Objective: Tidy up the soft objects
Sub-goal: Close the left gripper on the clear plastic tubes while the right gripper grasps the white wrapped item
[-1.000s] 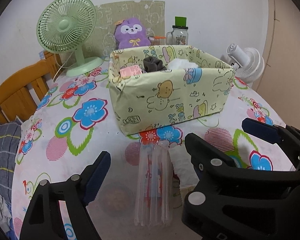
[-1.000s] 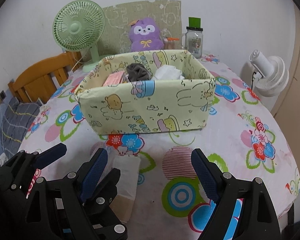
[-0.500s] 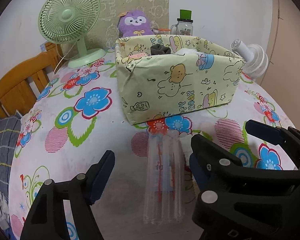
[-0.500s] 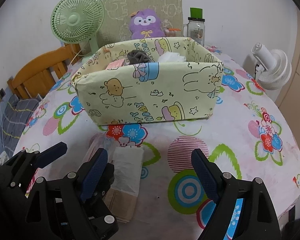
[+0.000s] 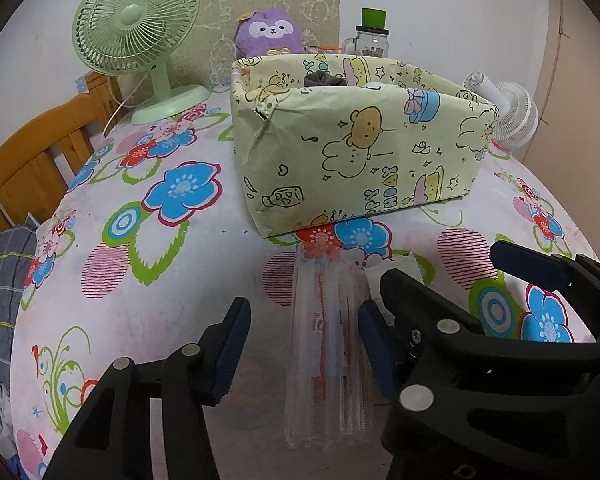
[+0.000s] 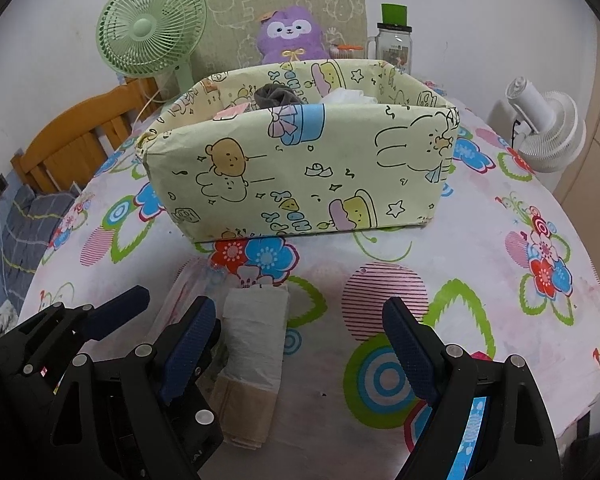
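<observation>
Floral desk point(image 5: 148, 280) below the box point(image 5: 360, 152): left gripper point(image 5: 300, 344) wide open astride clear plastic packet point(image 5: 328, 344), holding nothing; right gripper point(image 6: 300, 344) open, empty, over folded tissue pack point(image 6: 256, 328); both probably light, limp, slippery—pinch mid-body.

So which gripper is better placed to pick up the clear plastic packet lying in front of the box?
Left, probably. The left gripper is open with the clear packet lying between its fingers. The right gripper is also open, but it frames the folded white tissue pack instead.
</observation>
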A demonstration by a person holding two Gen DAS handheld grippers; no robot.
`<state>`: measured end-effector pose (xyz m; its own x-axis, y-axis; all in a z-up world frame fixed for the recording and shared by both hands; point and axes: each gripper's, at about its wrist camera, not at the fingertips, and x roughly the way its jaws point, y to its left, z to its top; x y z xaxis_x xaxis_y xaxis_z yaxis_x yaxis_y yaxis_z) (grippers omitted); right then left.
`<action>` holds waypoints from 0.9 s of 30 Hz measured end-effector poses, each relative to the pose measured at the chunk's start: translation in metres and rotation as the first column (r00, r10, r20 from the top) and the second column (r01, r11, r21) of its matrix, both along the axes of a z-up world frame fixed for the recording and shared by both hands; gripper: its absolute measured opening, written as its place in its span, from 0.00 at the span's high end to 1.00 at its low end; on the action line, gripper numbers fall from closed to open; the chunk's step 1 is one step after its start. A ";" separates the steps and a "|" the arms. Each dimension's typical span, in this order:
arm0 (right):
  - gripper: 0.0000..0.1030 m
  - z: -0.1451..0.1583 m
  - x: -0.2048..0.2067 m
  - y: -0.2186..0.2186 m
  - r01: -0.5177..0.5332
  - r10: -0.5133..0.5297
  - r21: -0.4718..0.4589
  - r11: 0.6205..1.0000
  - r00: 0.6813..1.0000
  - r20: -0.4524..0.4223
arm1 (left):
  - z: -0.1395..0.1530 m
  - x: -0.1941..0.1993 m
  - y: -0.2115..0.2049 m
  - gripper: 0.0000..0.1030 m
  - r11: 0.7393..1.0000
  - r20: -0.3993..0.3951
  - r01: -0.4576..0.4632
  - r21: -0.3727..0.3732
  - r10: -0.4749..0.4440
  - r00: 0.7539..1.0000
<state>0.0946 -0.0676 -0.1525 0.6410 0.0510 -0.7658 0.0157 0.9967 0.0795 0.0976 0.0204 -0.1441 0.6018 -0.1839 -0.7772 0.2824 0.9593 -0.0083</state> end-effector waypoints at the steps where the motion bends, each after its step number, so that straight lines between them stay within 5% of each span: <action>1: 0.15 0.000 0.000 0.000 0.000 0.000 0.000 1.000 1.000 -0.001 | 0.000 0.000 -0.001 0.44 1.000 -0.001 0.003 -0.003 -0.003 1.000; 13: 0.15 -0.004 0.002 0.001 0.005 -0.005 0.004 1.000 1.000 -0.021 | -0.002 -0.005 -0.006 0.72 0.999 -0.003 0.031 -0.009 -0.031 1.000; 27: 0.16 -0.009 -0.001 0.015 -0.021 0.022 0.019 1.000 0.998 -0.054 | -0.002 -0.019 0.005 0.77 1.000 0.013 0.008 0.002 -0.008 1.000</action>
